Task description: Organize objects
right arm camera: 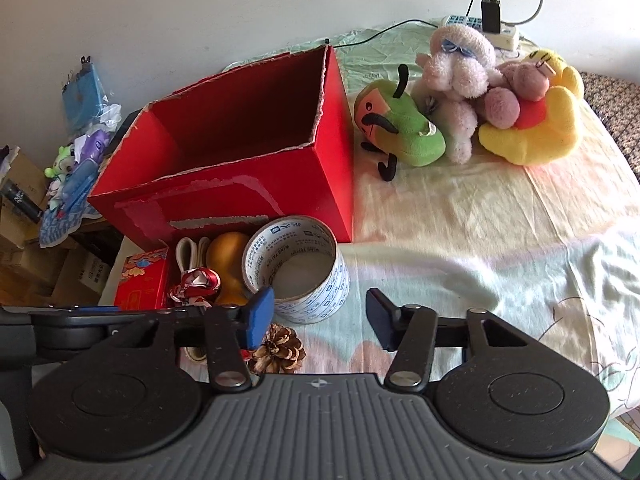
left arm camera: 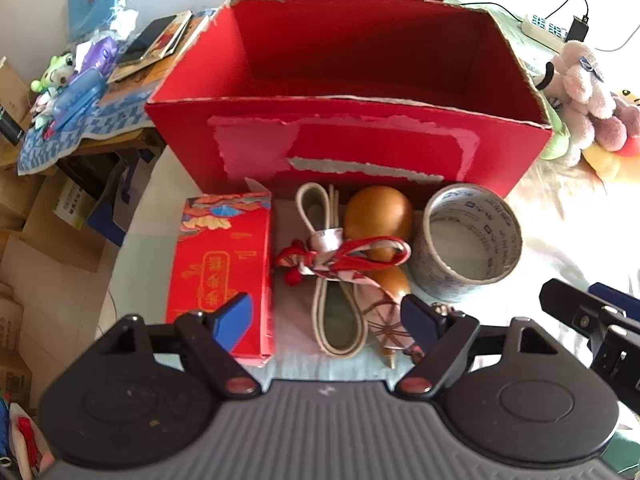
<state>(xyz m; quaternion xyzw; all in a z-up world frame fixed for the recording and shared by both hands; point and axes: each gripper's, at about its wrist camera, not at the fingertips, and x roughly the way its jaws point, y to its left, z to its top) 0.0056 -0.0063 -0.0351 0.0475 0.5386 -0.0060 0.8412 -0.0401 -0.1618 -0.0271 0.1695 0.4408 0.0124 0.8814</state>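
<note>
An empty red cardboard box stands open on the bed. In front of it lie a red decorated packet, a coiled beige strap, a brown gourd tied with a red and white ribbon, and a roll of printed tape. My left gripper hangs open just above the strap and gourd. My right gripper is open to the right of the tape roll, with a pine cone beneath its left finger.
Plush toys are piled right of the box: a green one, a pink-white one and a yellow duck. A power strip with cables lies behind them. Left of the bed sit cardboard cartons and a cluttered low table.
</note>
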